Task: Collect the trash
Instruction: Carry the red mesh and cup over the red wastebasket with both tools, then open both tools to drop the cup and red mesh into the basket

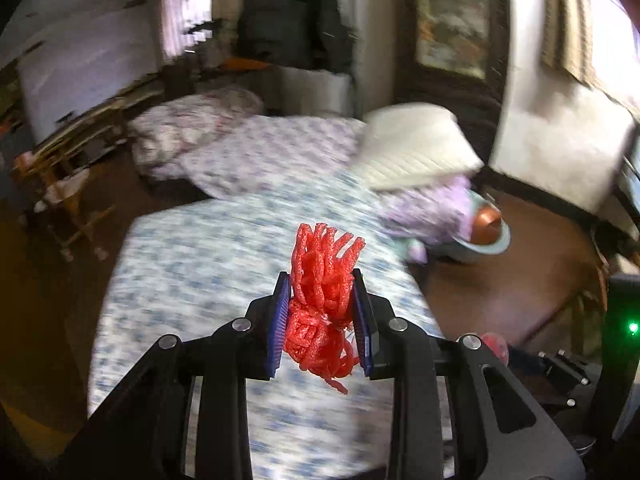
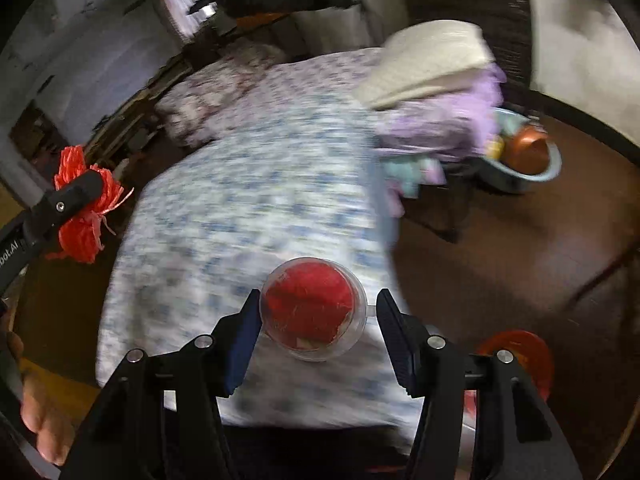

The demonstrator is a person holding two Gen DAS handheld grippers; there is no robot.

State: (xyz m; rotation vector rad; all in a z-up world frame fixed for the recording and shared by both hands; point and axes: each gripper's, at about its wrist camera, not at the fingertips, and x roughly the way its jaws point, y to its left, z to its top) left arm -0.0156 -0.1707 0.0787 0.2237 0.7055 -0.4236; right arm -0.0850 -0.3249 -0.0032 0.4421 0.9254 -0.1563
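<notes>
Clamped between the blue pads of the left gripper point(image 1: 322, 312) is one bundle of red foam netting point(image 1: 322, 300), squeezed at its middle and sticking out past the fingertips toward twelve o'clock. On that gripper's black arm, at nine o'clock in the right wrist view, white letters read "bot.AI"; the start of the word is cut off. One right gripper point(image 2: 316, 322) has a single clear round plastic cup point(image 2: 314, 314) between its jaws; the left pad touches the wall, but whether the right pad presses cannot be told. Inside the cup sits crumpled red material. Below both lies a blue-and-white floral bedsheet point(image 2: 248, 200). At two o'clock, one pale blue basin point(image 2: 532, 176) holds a copper-brown rounded object point(image 2: 526, 150).
</notes>
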